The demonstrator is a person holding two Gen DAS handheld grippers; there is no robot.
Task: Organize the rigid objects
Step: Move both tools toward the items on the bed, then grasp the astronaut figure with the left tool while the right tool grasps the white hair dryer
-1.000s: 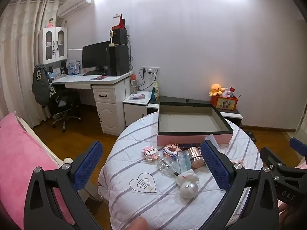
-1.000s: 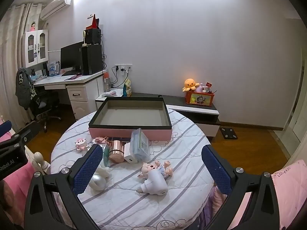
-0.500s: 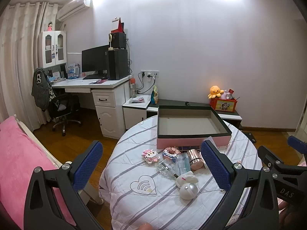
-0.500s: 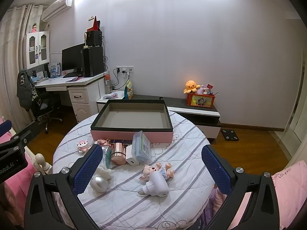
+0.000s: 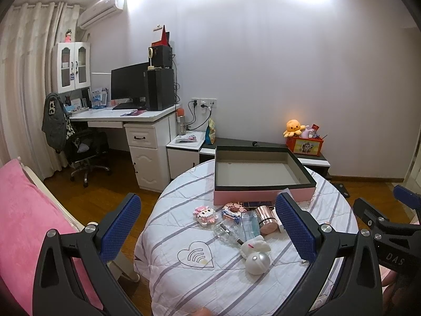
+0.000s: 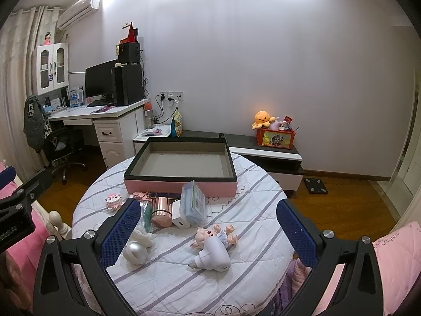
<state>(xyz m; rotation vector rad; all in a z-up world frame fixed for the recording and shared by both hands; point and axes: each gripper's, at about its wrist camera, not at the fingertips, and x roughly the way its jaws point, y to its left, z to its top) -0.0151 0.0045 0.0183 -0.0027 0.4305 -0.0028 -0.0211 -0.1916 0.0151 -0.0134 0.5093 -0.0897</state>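
An empty pink box with a black rim (image 5: 263, 197) (image 6: 181, 185) sits at the far side of a round striped table (image 5: 184, 284) (image 6: 163, 284). In front of it lie a pink brick toy (image 5: 205, 213) (image 6: 113, 201), a rose-gold cylinder (image 5: 265, 222) (image 6: 161, 212), a clear case (image 6: 194, 202), a white charger (image 6: 179, 217), a white bunny orb (image 5: 256, 256) (image 6: 135, 251), a piglet doll (image 6: 214, 235) and a white plug device (image 6: 213, 256). My left gripper (image 5: 208, 233) and right gripper (image 6: 208, 233) are open, empty and well above the table's near side.
A white desk with a monitor (image 5: 129, 85) and an office chair (image 5: 84, 147) stand at the left. A low cabinet with an orange plush (image 6: 263, 118) lines the far wall. A pink bed (image 5: 21, 216) is at the left. Wooden floor surrounds the table.
Both grippers have drawn back and up a little, so the table and its objects look slightly smaller and lower. Nothing on the table has moved.
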